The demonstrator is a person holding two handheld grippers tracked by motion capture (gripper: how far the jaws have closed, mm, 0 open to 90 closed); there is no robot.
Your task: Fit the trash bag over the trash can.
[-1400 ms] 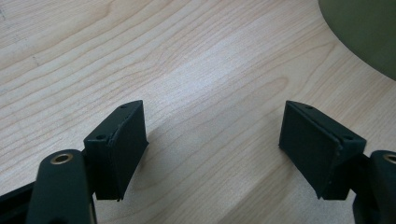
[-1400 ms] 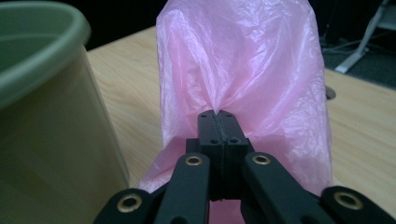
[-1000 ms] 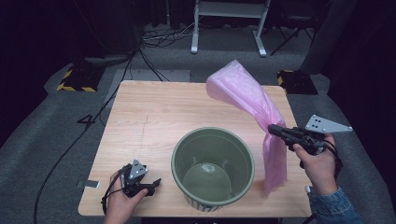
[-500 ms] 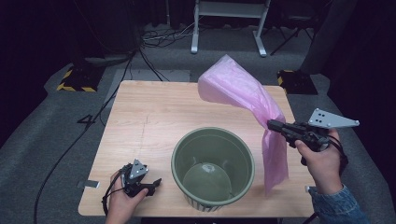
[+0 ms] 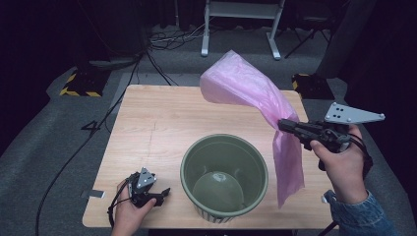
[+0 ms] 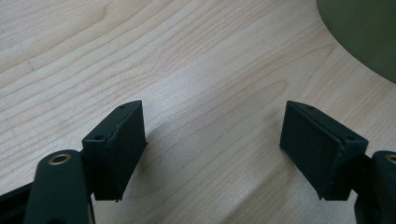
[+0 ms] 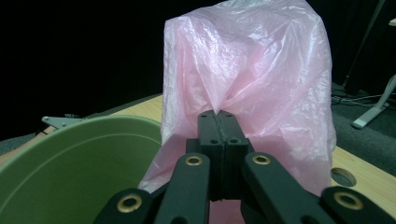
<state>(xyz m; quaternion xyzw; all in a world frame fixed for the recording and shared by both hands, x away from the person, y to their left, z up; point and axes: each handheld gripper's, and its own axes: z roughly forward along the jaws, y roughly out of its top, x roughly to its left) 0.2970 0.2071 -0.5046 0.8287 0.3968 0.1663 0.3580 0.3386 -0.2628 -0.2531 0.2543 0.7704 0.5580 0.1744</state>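
A pink plastic bag [image 5: 246,88] billows in the air above the table's right side, one end trailing down past the green bin [image 5: 224,176]. My right gripper [image 5: 284,125] is shut on a pinched fold of it; in the right gripper view the bag [image 7: 247,70] bulges just beyond the closed jaws [image 7: 217,116], with the bin's rim [image 7: 79,140] at lower left. My left gripper [image 5: 160,193] rests near the table's front left edge, open, beside the bin. In the left gripper view its jaws stand wide apart over bare wood [image 6: 205,93] with the bin's wall [image 6: 369,32] at top right.
The wooden table [image 5: 157,123] has free surface across its left and back. A white metal stand [image 5: 241,24] and cables lie on the grey floor behind. Yellow-black striped blocks [image 5: 78,83] sit by the back corners.
The right gripper has lifted slightly and the pink bag has swung and ballooned further up and to the left. The left gripper has stayed in place.
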